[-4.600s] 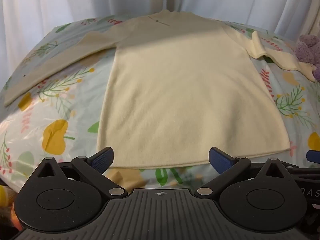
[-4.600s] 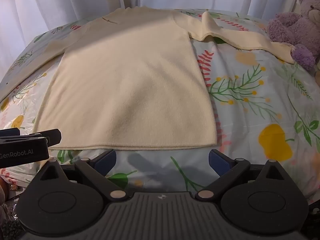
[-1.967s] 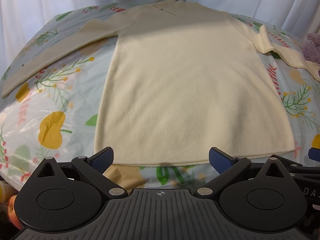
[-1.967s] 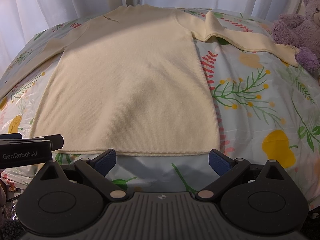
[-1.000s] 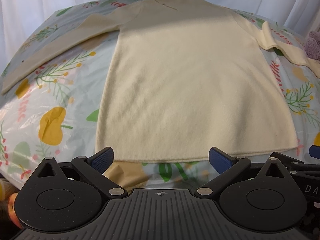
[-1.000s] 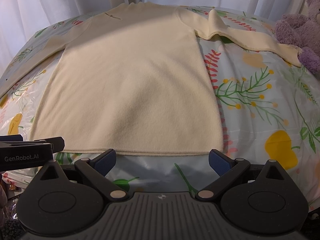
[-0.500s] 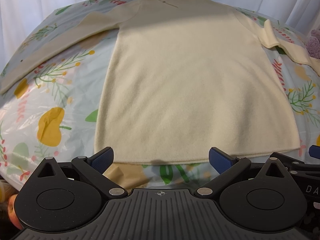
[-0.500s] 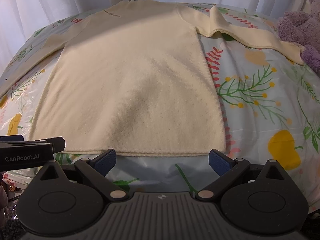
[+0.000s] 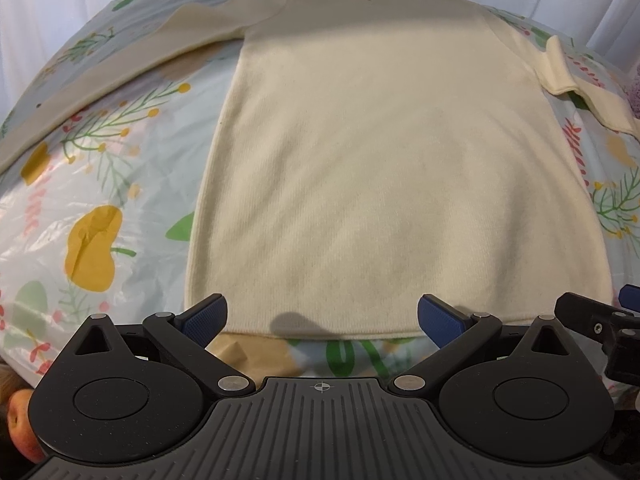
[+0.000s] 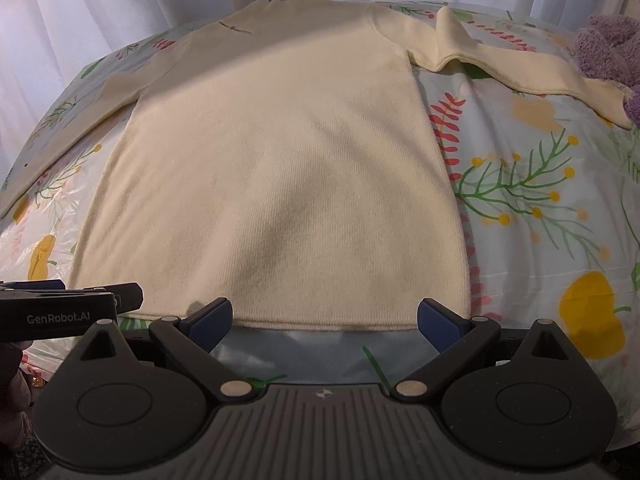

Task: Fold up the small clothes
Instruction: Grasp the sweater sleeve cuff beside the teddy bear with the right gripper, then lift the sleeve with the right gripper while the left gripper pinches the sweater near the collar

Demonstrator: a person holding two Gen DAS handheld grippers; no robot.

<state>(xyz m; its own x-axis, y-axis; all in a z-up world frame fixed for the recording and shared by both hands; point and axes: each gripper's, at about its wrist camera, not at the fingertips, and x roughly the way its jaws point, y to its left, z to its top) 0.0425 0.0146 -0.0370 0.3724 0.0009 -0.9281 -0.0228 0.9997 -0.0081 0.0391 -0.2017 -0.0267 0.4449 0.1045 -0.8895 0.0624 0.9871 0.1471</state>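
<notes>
A floral-covered bed (image 9: 100,184) carries 1 cream sweater (image 9: 384,168) lying flat, sleeves spread.

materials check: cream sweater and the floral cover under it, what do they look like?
Sweater: looks like soft fine-rib knit, matte; faint vertical ribbing, rolled hem. Floral cover: printed fabric probably, with what seems a glossy crinkled plastic film at the left side; uncertain.

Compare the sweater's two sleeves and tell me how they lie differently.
The left sleeve lies flat and straight, running out diagonally from the shoulder of the sweater; the right sleeve has a raised fold near the shoulder. The left sleeve sits partly in shadow; the right sleeve is brightly lit. The right sleeve's cuff ends beside the purple plush toy; nothing lies by the left one. Both are the same cream knit, spread out on the floral cover.
</notes>
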